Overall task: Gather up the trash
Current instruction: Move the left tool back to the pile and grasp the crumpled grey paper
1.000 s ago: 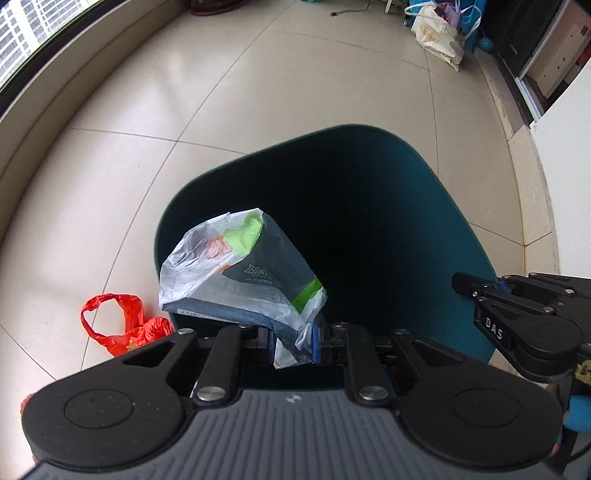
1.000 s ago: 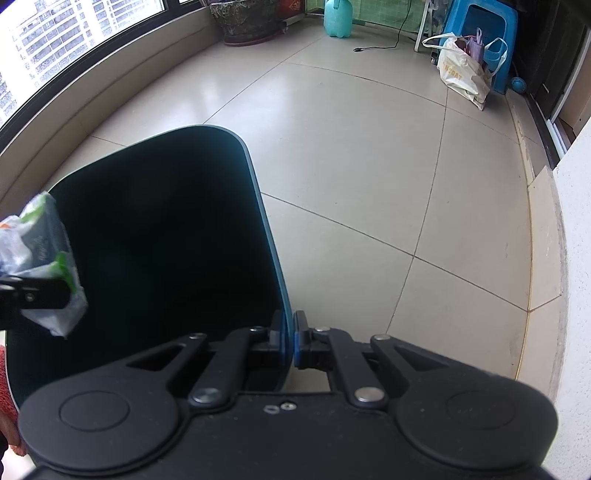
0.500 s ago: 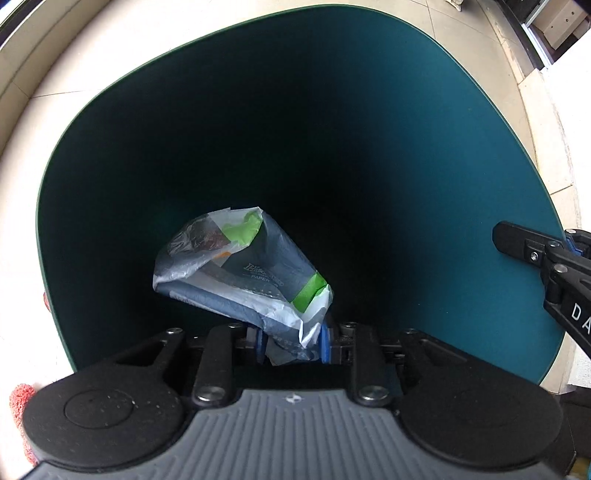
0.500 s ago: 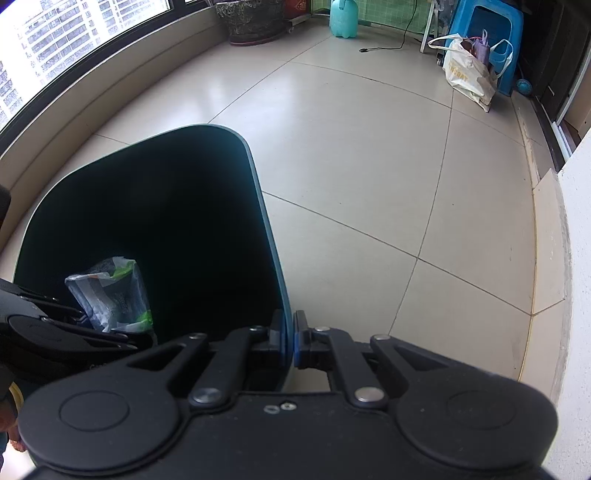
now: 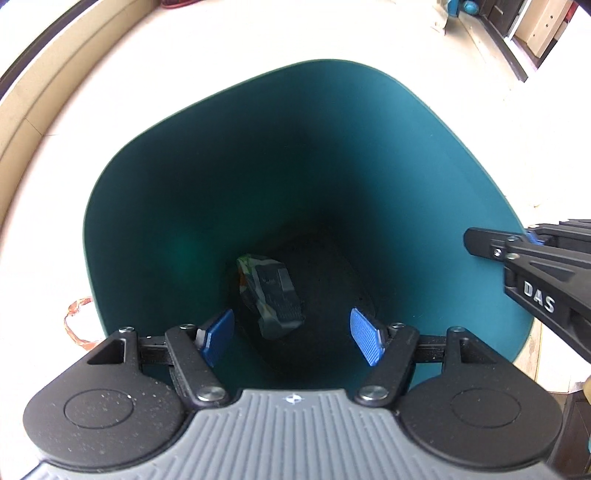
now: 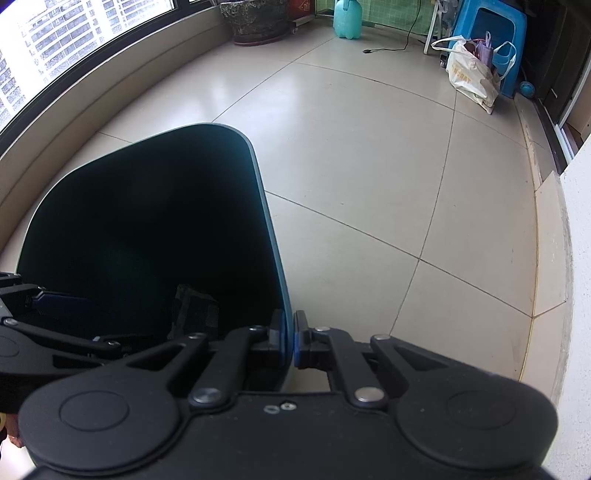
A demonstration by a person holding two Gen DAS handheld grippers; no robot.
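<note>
The teal trash bin [image 5: 406,147] fills the left wrist view from above. A crumpled tissue-pack wrapper [image 5: 271,295], clear plastic with grey and green print, lies loose at the bin's dark bottom. My left gripper [image 5: 291,334] hangs over the bin mouth; its jaws are opening, the blue pads [image 5: 218,332] stand wide apart, and nothing is between them. My right gripper [image 6: 290,339] is shut on the bin's right rim [image 6: 273,240], also visible at the right edge [image 5: 517,247].
A red plastic bag [image 5: 75,325] lies on the tiled floor left of the bin. Far off stand a white shopping bag [image 6: 472,77], a blue stool [image 6: 491,37], a teal jug [image 6: 347,18] and a plant pot [image 6: 255,18]. A window ledge curves along the left.
My left gripper carried the wrapper over the bin, sank toward its mouth and opened; the wrapper dropped to the bottom. The right gripper kept still on the rim.
</note>
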